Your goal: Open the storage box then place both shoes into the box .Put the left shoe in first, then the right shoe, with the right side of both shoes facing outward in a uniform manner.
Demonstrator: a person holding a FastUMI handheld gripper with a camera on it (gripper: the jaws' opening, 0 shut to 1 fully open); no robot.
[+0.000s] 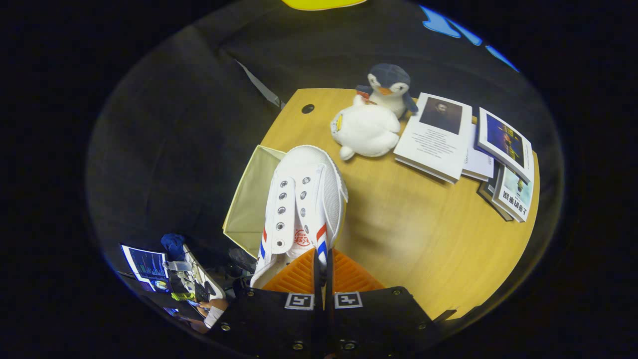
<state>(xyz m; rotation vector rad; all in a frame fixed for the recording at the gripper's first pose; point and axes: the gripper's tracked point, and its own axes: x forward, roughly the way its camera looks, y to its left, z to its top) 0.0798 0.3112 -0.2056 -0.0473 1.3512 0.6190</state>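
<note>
box [249, 199]: open, cream inside, left of centre at the table [423, 239] edge, contents hidden by shoe | shoe [301, 209]: white, centre frame, toe up over the box rim | gripper [323, 264]: jaws nearly closed, clamped on the shoe's heel collar | plush toys [371, 124], books [468, 144]: upper right on table

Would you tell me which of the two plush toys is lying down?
The all-white plush toy lies on the table, nearer the gripper; the grey penguin behind it sits upright.
</note>
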